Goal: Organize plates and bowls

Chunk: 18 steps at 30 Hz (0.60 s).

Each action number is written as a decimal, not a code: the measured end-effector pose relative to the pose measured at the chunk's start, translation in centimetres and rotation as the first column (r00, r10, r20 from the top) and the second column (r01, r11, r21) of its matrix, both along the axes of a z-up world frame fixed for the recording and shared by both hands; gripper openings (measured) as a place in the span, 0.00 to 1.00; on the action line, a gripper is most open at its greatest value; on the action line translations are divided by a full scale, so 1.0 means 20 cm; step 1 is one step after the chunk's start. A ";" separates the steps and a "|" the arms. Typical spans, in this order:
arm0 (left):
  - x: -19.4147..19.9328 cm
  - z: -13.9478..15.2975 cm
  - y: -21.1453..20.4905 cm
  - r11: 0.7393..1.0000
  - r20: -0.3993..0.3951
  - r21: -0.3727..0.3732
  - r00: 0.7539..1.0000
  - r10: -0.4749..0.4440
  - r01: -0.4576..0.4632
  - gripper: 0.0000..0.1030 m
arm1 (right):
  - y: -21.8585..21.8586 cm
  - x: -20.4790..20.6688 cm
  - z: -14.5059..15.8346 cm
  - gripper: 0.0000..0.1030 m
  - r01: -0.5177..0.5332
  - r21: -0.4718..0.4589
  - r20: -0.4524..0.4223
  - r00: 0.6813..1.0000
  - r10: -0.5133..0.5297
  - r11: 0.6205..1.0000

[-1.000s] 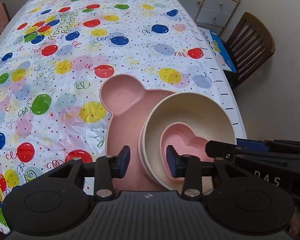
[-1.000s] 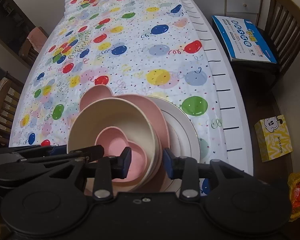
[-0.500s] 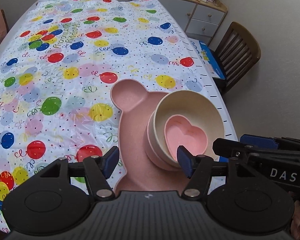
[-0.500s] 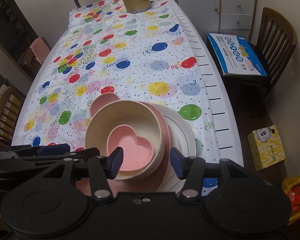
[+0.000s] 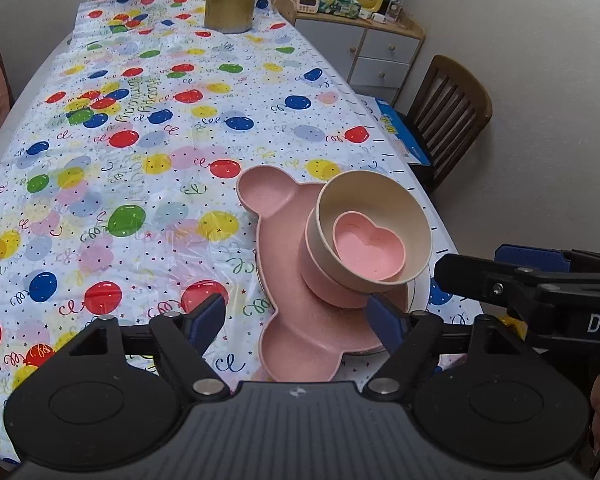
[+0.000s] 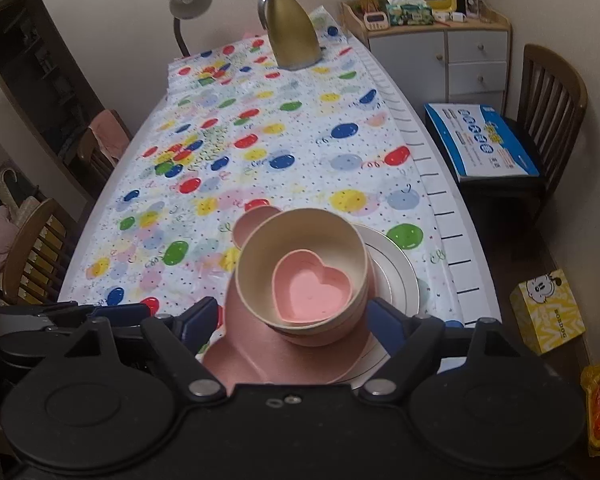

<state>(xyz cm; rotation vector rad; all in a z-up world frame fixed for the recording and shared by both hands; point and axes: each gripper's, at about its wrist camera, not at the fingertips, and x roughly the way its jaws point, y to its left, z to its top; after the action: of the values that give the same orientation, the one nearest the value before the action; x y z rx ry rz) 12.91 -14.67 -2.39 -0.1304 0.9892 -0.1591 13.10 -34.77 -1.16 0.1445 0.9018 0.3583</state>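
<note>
Right wrist view: we are holding both claws, right claw (image 6: 290, 320) and left claw (image 5: 296, 314), spread and empty above the bowl stack (image 6: 302, 270) sitting on the worktop (image 6: 260, 152); we are advising a straight, slow retreat.

A home dining room: a long worktop (image 6: 284, 152) under a balloon-print party tablecloth (image 5: 148, 128), wooden chairs (image 6: 552, 92) around it, a gold thermos jug (image 6: 292, 32), a desk lamp (image 6: 188, 4), and a small drawer cabinet (image 6: 452, 60) (its top cluttered with household odds and ends).
</note>
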 end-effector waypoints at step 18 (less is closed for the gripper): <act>-0.29 0.12 0.16 1.000 0.143 -0.023 0.990 -0.016 0.020 0.99 | 0.07 -0.30 0.13 1.00 0.009 0.047 0.197 0.980 -0.018 0.999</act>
<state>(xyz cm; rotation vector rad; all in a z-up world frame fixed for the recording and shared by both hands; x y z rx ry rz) 7.19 -11.42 0.08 -0.1308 0.8456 -0.1947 7.06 -33.44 1.45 0.1542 0.6964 0.3734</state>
